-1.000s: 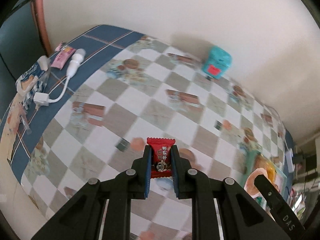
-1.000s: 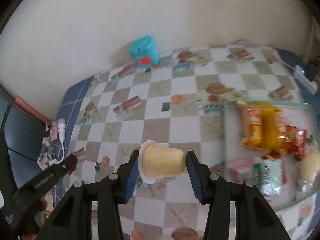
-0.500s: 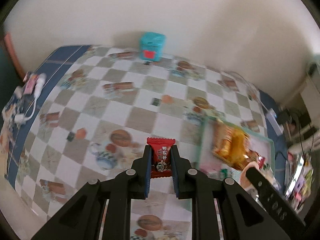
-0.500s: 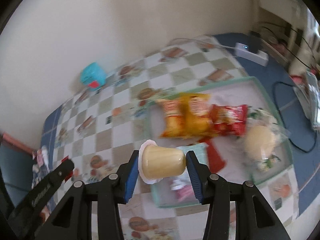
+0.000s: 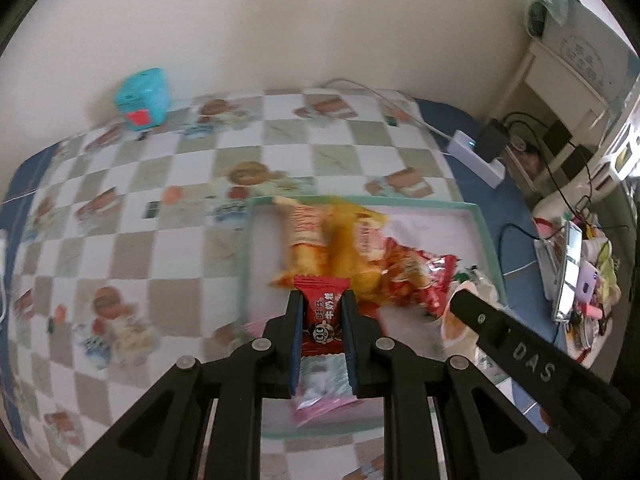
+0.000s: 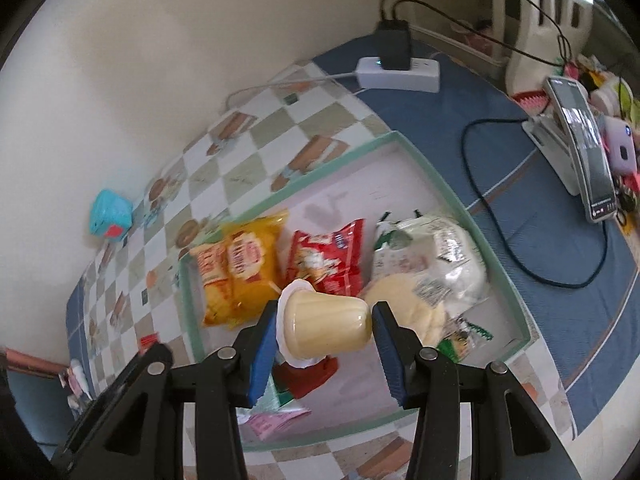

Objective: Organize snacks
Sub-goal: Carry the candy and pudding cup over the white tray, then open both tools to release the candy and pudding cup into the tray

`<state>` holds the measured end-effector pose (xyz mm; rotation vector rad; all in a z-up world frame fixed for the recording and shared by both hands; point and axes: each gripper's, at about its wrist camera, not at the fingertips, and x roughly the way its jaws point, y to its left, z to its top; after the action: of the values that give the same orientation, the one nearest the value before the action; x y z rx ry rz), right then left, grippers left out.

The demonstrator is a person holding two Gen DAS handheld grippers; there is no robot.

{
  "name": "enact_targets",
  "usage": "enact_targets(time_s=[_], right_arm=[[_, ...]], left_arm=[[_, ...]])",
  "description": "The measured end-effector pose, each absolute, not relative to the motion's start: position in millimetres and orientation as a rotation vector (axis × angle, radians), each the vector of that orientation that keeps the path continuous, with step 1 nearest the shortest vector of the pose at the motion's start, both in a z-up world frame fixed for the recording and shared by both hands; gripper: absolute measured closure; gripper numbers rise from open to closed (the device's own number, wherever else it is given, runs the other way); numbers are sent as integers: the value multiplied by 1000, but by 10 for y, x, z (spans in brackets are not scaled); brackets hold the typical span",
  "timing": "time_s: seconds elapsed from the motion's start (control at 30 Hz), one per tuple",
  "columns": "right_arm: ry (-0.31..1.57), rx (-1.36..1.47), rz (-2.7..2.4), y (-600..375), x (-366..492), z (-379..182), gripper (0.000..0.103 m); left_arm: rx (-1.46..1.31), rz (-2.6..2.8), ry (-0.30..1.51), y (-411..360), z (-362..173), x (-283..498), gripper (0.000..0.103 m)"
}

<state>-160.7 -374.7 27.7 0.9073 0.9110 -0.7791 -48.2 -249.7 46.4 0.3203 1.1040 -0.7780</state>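
My left gripper (image 5: 322, 304) is shut on a small red candy packet (image 5: 322, 312) and hangs over the green-rimmed tray (image 5: 486, 236). My right gripper (image 6: 325, 322) is shut on a yellow pudding cup (image 6: 328, 326) lying sideways between its blue pads, above the same tray (image 6: 468, 208). In the tray lie a yellow chip bag (image 6: 240, 268), a red snack bag (image 6: 328, 260), a clear-wrapped bun (image 6: 432, 256) and a pink packet (image 6: 272, 420). In the left wrist view the right gripper's finger (image 5: 516, 356) crosses the lower right, with the pudding cup (image 5: 454, 326) behind it.
The tray sits on a checkered tablecloth with a blue border. A teal box (image 5: 142, 98) stands by the wall. A white power strip (image 6: 400, 72) with a black plug and cables lies at the back right. A phone on a stand (image 6: 584, 148) and clutter fill the right edge.
Both grippers have swung right across the table, from over the bare checkered cloth to above the tray. Each keeps its hold, the left on the candy, the right on the pudding cup.
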Motion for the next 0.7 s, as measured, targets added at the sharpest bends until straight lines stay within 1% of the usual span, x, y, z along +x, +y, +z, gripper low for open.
enact_targets(time_s=[0.2,0.47,0.5,0.53,0.6,0.7], right_arm=[[918,917,-790,-3815,-1617,244,53],[945,909,-761,-3775,-1518,209,53],[947,906,-759,-3772,-1513,209,53],[950,903,-757,-3763,-1504,210,53],[959,896,-756,-3749,-1488,205,53],[975,881,-752,-3726,-1455,201,53]], left_arm=[[299,-809,1141,-2706,291,-355,84],[227,-817,1212,-2696,128,-220,83],[217,-813,1218,-2673,126,-203,79],[207,-811,1225,-2650,126,-189,68],[189,-808,1232,-2602,132,-163,55],[171,-787,1228,-2493,155,-129,54]])
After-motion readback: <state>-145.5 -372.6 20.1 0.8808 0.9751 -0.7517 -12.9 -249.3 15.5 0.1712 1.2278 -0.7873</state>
